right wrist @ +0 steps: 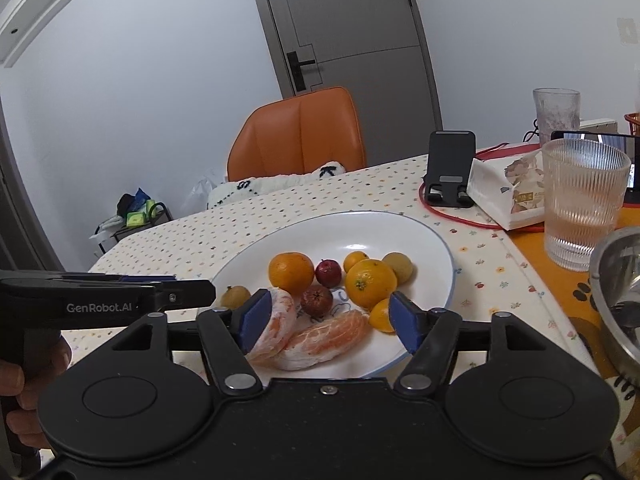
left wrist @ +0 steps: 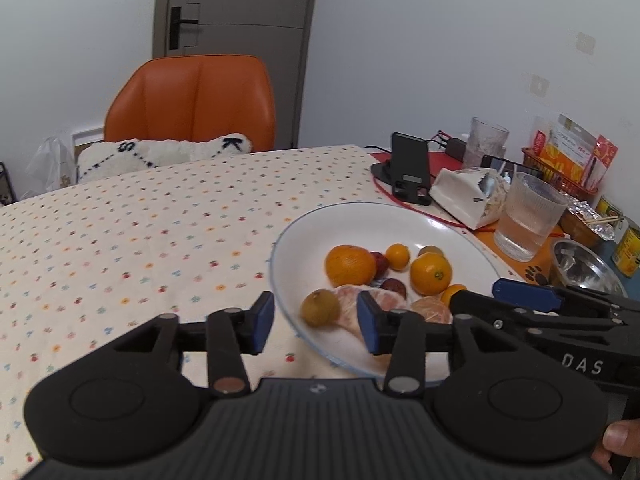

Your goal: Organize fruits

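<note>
Peeled pomelo segments (right wrist: 320,336) in plate (right wrist: 436,240): soft, wet, tear easily; grip mid-body gently. Right gripper (right wrist: 328,322) fingers spread; left gripper (left wrist: 316,322) fingers spread.

We are in a home, at a dining table (left wrist: 120,232) spread with a flower-dotted cloth, and beyond our fingers an orange upholstered chair (left wrist: 192,100) with a fluffy cushion (left wrist: 160,152) stands before a grey door (left wrist: 236,40). Just ahead of the fingers a white plate (right wrist: 400,232) holds fruit, and to their right we see household clutter: a ribbed glass of water (right wrist: 580,200), a tissue pack (right wrist: 508,188), a phone stand (right wrist: 448,168), a red snack basket (left wrist: 560,176) and tins (left wrist: 628,248).
</note>
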### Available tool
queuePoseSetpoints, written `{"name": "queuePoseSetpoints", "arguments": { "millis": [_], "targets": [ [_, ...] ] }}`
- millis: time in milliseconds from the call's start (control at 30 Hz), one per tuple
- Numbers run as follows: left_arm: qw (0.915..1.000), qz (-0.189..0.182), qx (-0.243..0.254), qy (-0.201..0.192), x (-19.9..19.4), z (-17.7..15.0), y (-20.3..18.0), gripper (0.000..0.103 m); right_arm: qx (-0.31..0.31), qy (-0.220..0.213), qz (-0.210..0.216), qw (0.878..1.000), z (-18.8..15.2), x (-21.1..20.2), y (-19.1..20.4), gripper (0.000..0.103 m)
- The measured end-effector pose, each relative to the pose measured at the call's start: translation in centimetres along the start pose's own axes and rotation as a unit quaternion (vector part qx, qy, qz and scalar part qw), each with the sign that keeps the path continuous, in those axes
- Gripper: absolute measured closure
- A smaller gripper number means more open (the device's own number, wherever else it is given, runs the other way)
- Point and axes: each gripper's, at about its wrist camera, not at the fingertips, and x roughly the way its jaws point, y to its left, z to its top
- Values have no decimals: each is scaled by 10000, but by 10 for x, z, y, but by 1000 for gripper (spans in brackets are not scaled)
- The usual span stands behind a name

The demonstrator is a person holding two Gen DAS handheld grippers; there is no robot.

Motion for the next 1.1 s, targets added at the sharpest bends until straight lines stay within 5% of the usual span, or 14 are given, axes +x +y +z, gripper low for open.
{"name": "queuePoseSetpoints", "arguments": {
  "millis": [767,1100],
  "targets": [
    [9960,758,-413,-241,-74,-17,37,24,49,-70,529,9986,-2,-23,39,4],
    [9912,1084,-725,-233,-103,-28,53,18,-1,-6,637,9980,-4,-33,57,0]
  ]
}}
